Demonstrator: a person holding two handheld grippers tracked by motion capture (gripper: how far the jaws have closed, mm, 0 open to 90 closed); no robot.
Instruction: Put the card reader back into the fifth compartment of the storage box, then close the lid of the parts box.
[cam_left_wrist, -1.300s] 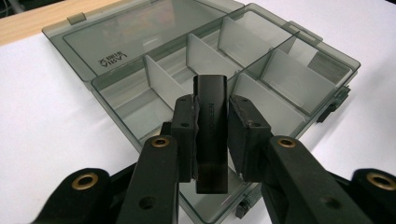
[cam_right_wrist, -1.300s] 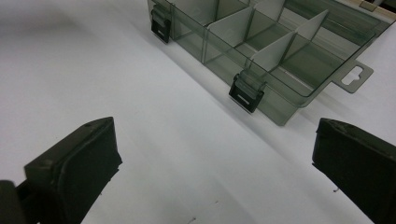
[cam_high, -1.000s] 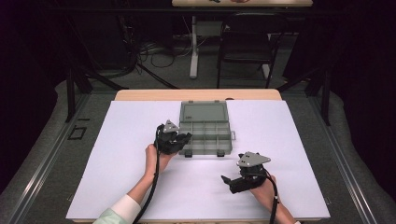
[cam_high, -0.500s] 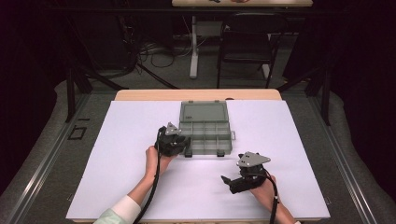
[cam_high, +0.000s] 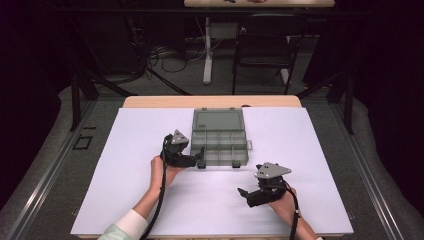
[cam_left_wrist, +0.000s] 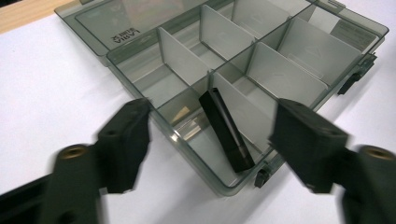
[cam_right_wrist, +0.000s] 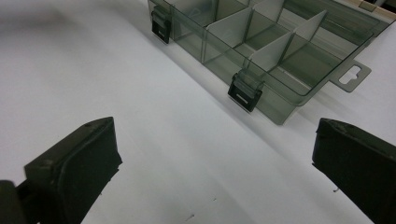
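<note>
Left gripper view shows the left gripper (cam_left_wrist: 210, 140) jaws just opened wide, letting the black bar (cam_left_wrist: 226, 133) lean loose in the box's (cam_left_wrist: 140, 58) near corner slot at mid-frame, while the right gripper (cam_high: 252, 192) waits wide open.

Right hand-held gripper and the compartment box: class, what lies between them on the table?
Nothing: the right gripper view shows bare white table cover between the open right hand-held gripper and the compartment box; the high view agrees.

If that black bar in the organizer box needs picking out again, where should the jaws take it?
Grip the black bar across its narrow width near the raised far end, coming from above: it leans on a divider inside the organizer box, whose walls block a level approach.
</note>
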